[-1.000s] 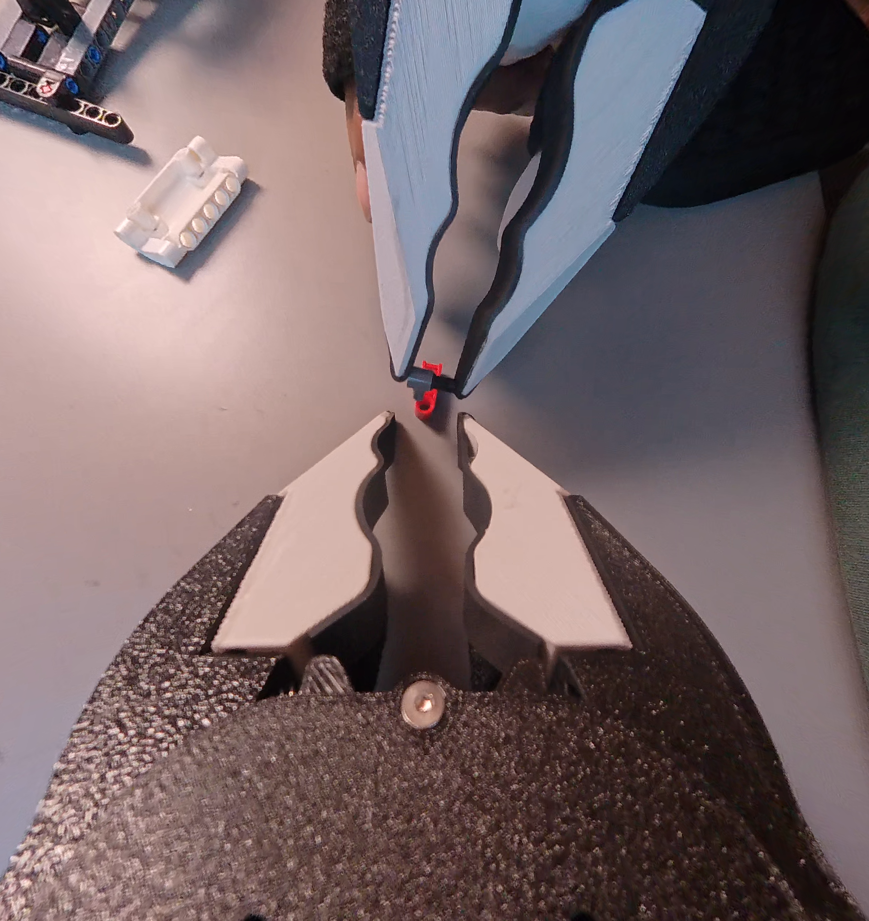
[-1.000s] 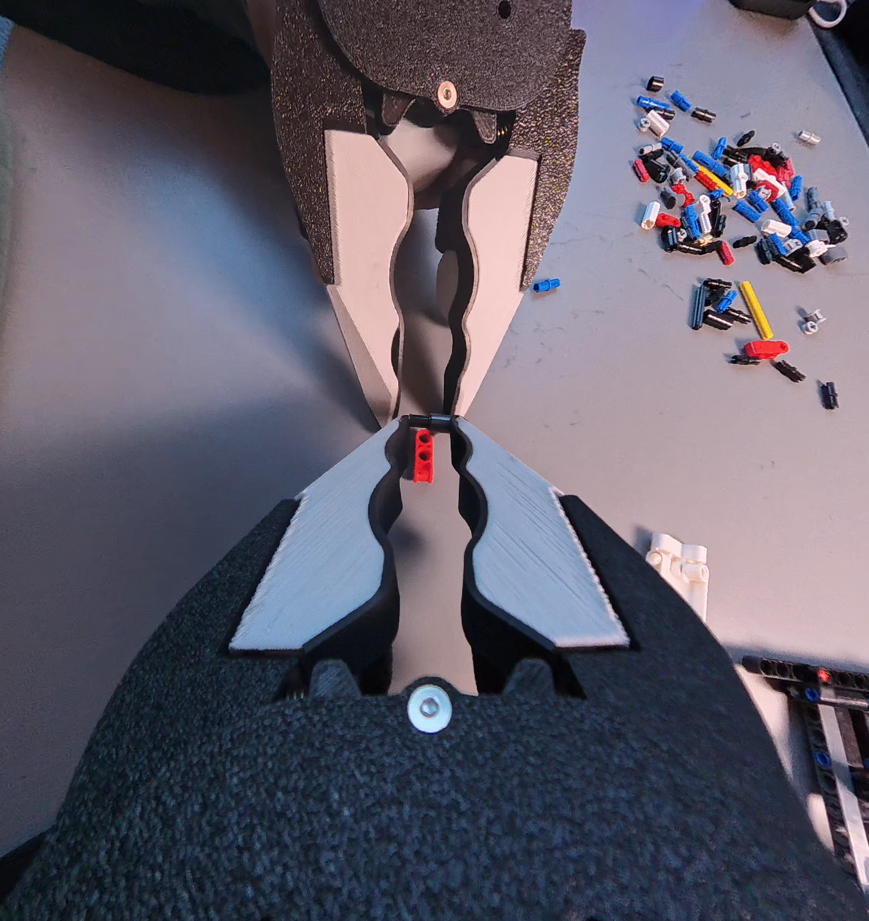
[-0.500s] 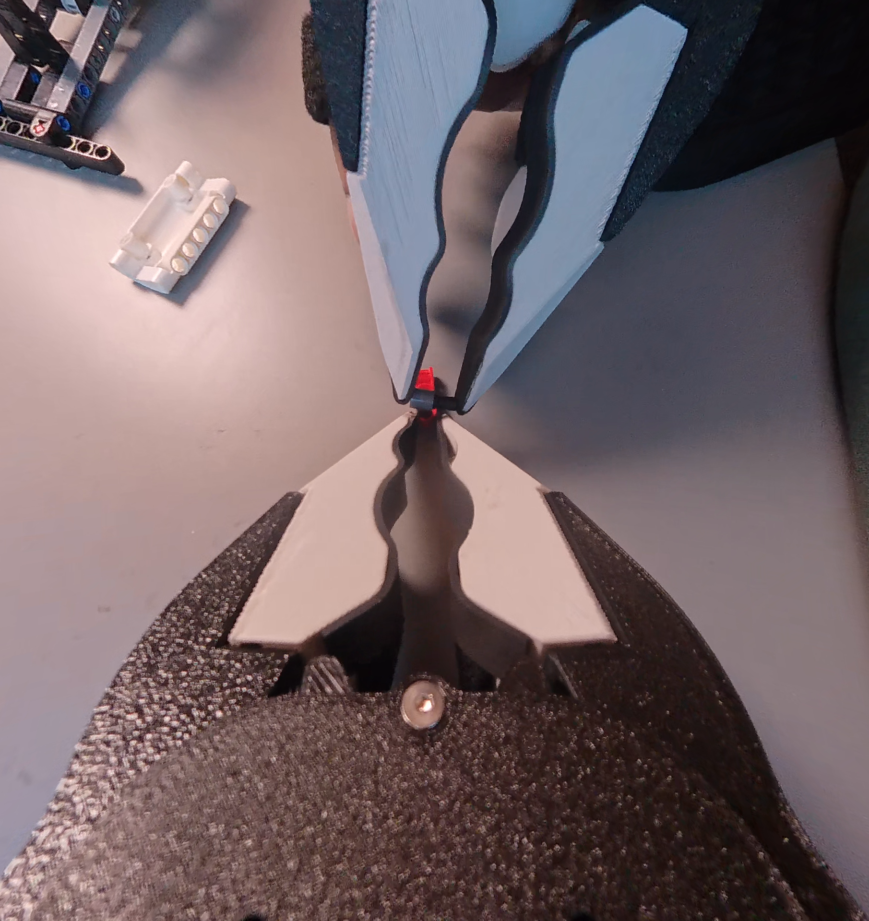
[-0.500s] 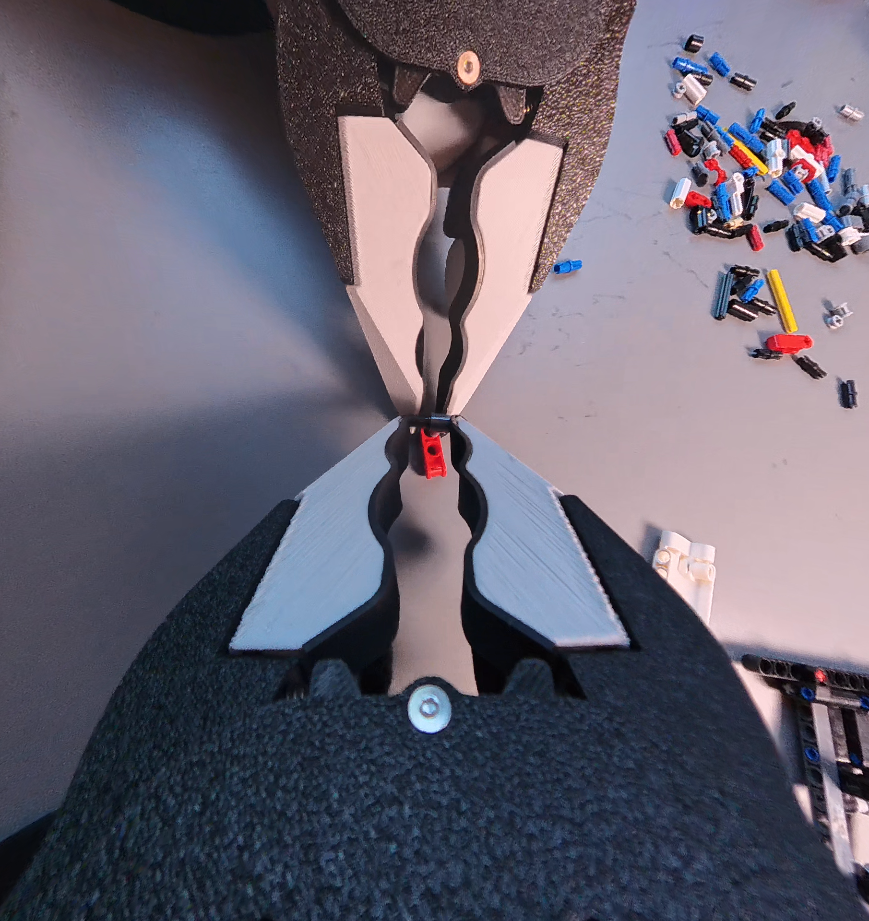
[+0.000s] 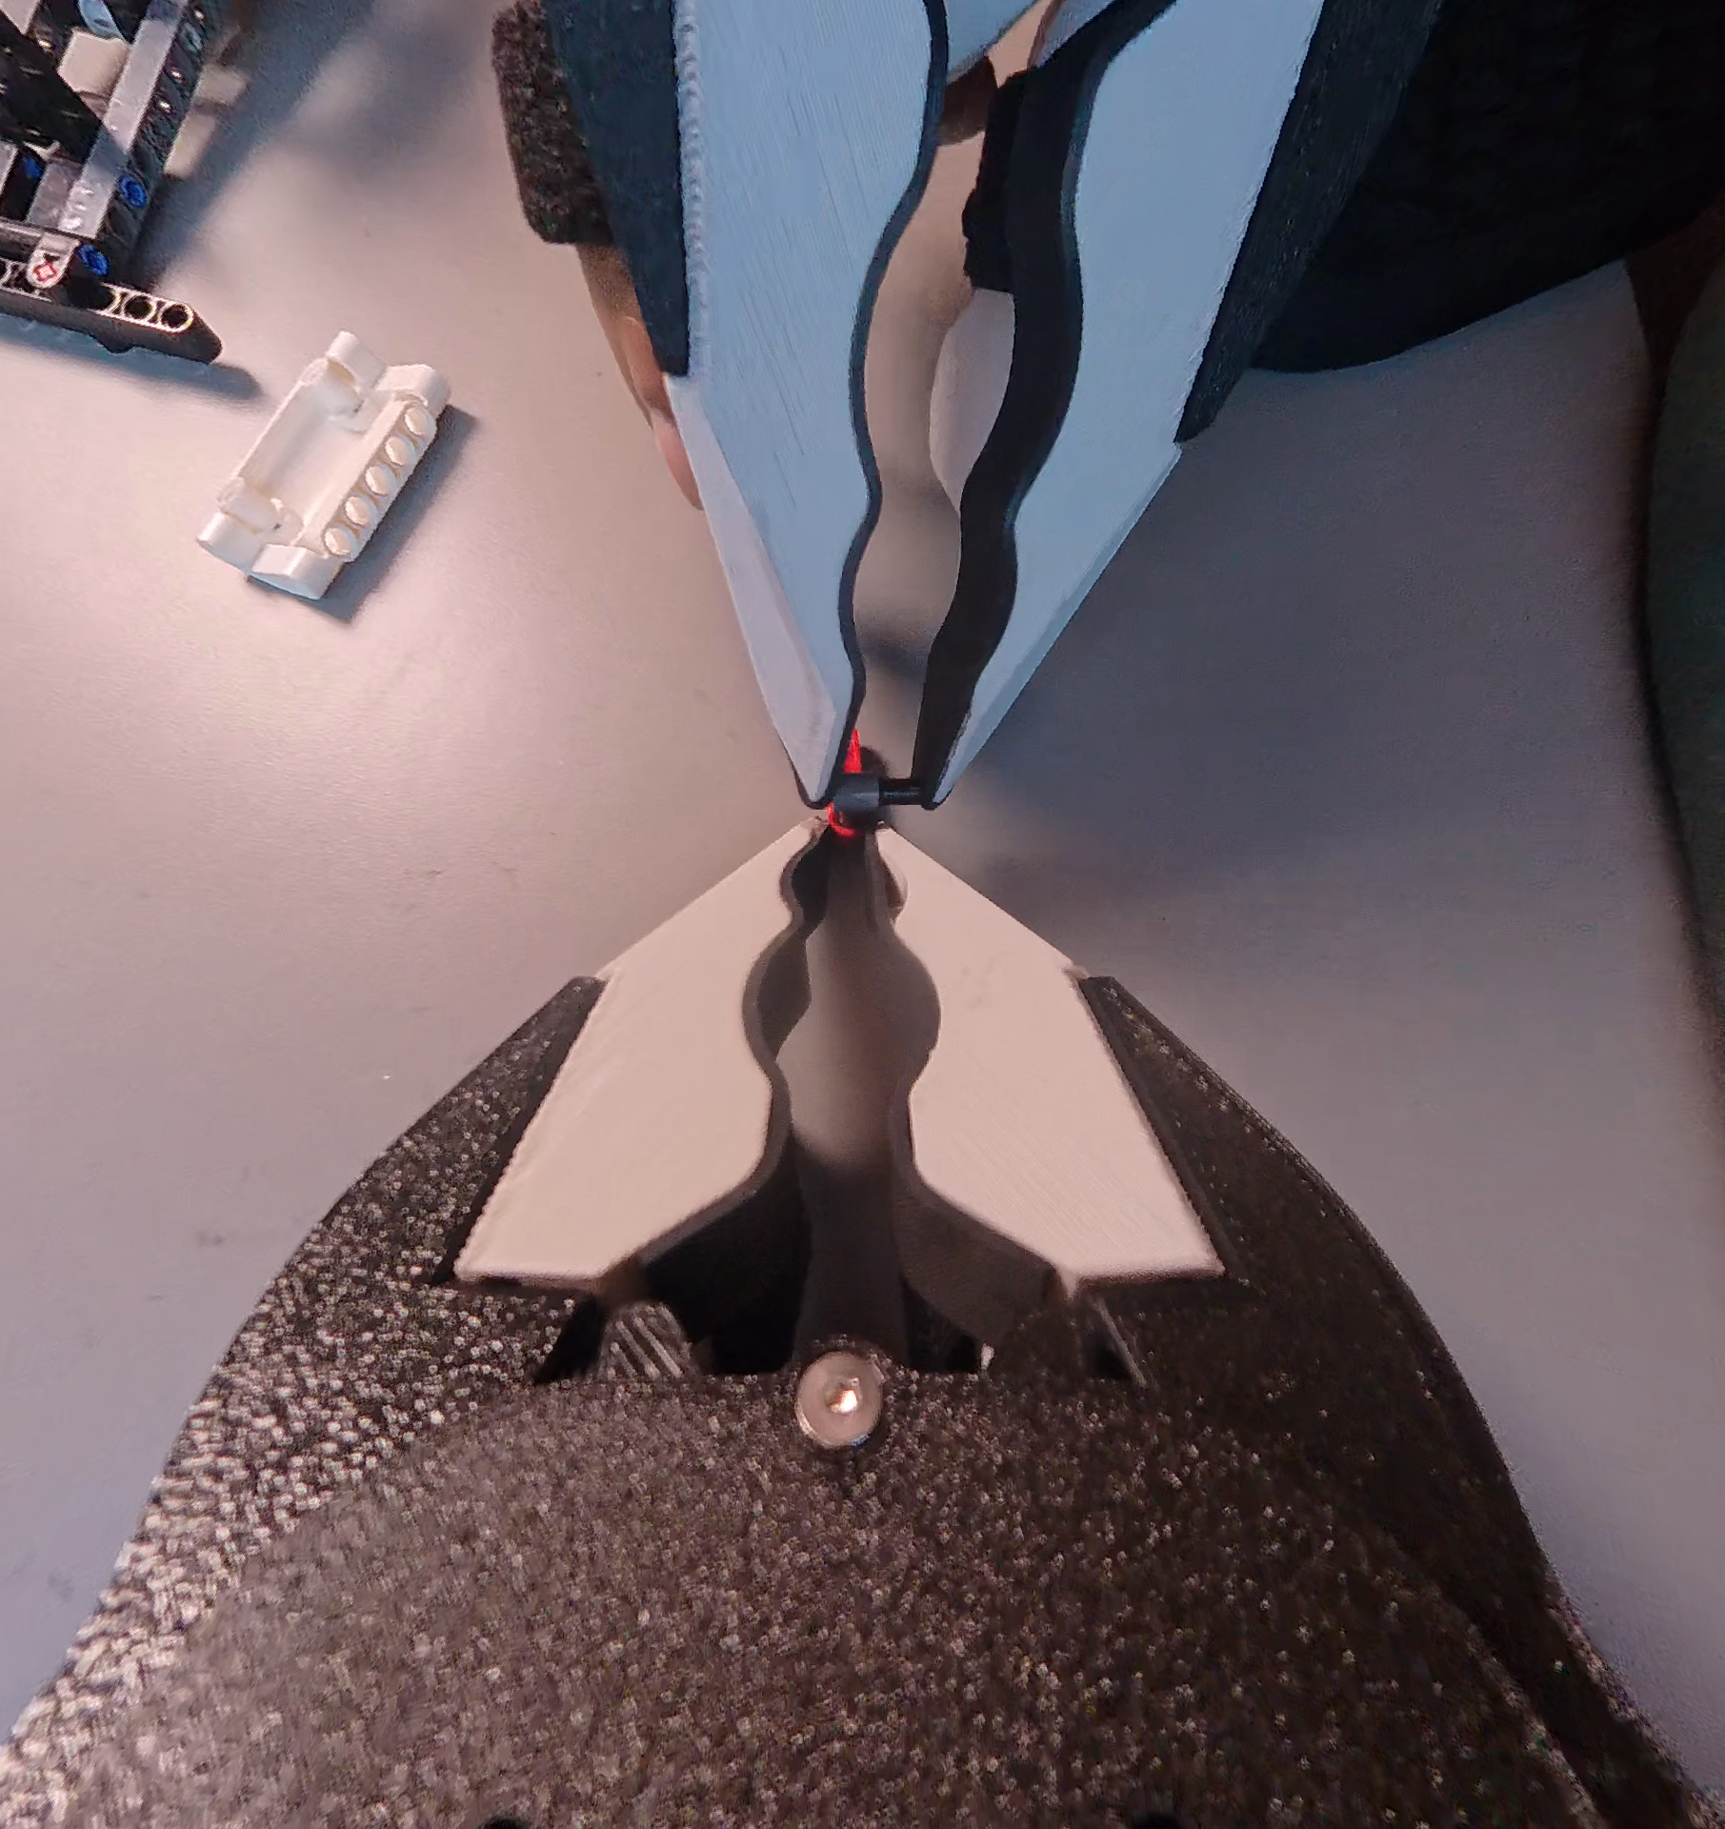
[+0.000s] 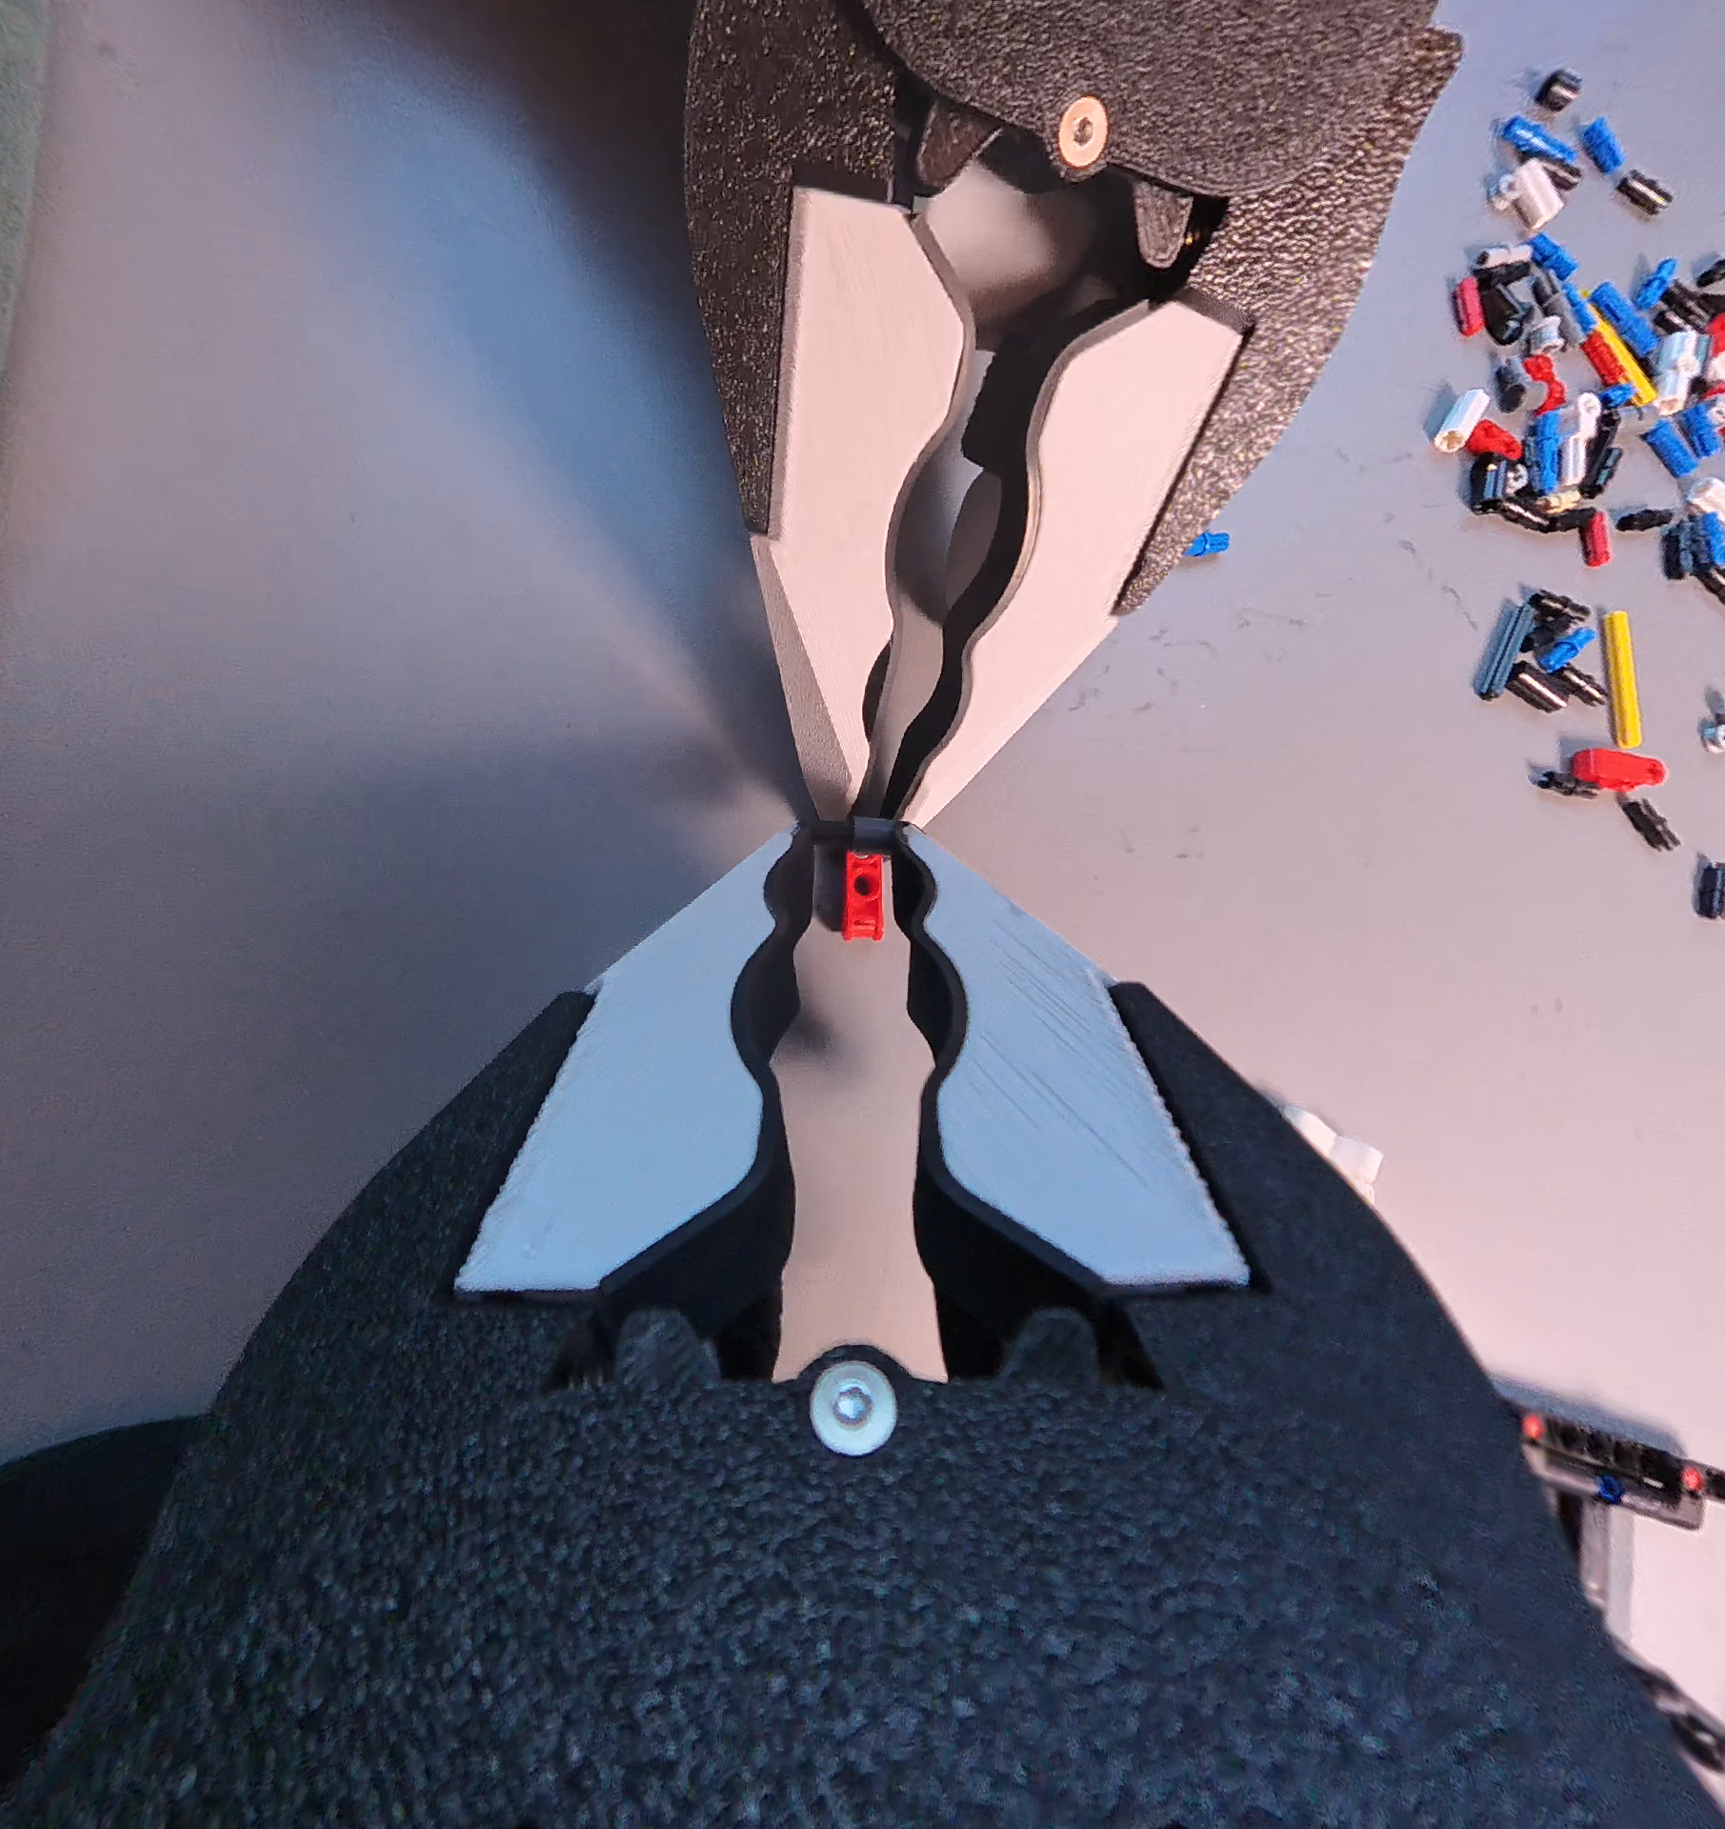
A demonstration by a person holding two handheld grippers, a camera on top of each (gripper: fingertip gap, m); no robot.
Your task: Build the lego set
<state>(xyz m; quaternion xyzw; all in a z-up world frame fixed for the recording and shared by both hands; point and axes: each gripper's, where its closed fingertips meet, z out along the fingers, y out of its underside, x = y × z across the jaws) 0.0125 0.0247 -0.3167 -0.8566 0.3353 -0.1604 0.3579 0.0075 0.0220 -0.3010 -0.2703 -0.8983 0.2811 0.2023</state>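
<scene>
In the left wrist view, the left hand-held gripper [image 5: 846,839] had its fingertips drawn nearly together on the lower end of a small red piece [image 5: 843,823], though whether they truly pinched it could not be told. Tip to tip with it from above, the right hand-held gripper [image 5: 868,792] clamped a short dark pin [image 5: 873,792] that passed through the red piece, all held above the grey table [image 5: 294,841]. One white lego part [image 5: 329,470] lay flat to the upper left, and beyond it, well apart, one partly built black-and-grey frame [image 5: 56,188] sat at the corner. In the right wrist view, the right hand-held gripper [image 6: 853,826] was narrowed on that one pin [image 6: 863,823], with the single red piece [image 6: 862,896] hanging just behind it between its fingers. The left hand-held gripper [image 6: 873,807] met it from above, fingers almost touching. A loose pile of small lego pieces [image 6: 1630,396], too many to count, lay at the upper right, with one yellow axle [image 6: 1618,691] near it.
</scene>
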